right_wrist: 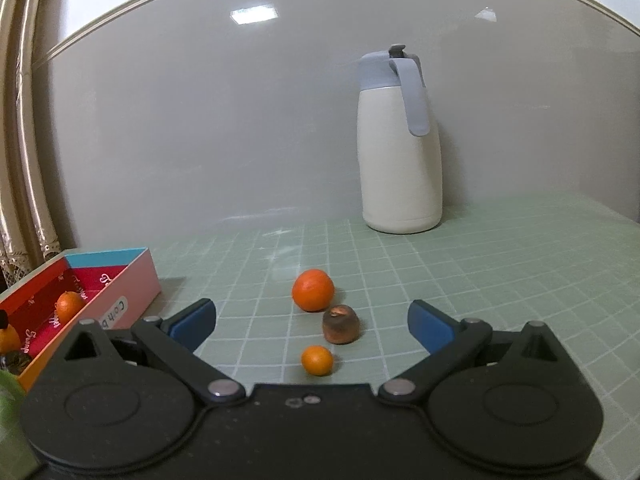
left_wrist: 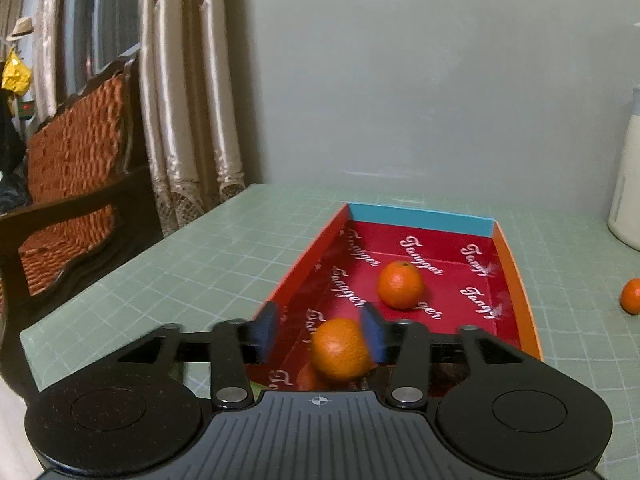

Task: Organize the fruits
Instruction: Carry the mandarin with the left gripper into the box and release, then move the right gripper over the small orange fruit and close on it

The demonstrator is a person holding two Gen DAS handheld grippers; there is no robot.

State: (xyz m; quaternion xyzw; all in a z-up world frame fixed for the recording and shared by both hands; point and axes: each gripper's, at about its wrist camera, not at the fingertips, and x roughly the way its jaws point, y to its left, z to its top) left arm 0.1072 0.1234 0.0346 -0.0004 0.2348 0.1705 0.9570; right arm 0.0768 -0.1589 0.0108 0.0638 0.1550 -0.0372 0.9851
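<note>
Over the red printed cardboard box (left_wrist: pixel 400 248), the left gripper (left_wrist: pixel 320 334) has its blue pads spread, a blurred orange tangerine (left_wrist: pixel 340 350) between them touching only the right pad; another tangerine (left_wrist: pixel 401 285) lies inside. Right of the box, the right gripper (right_wrist: pixel 312 322) gapes wide above two small oranges (right_wrist: pixel 313 290) and a brown fruit (right_wrist: pixel 341 324).

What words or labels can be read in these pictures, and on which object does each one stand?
"Tangger": white script repeated over the red inner floor and walls of the box; several copies are cut off or blurred.
"Coth b...": a white sticker on the box's pink outer wall, partly hidden by the right tool; the rest cannot be read.
The white jug shows no text.
</note>
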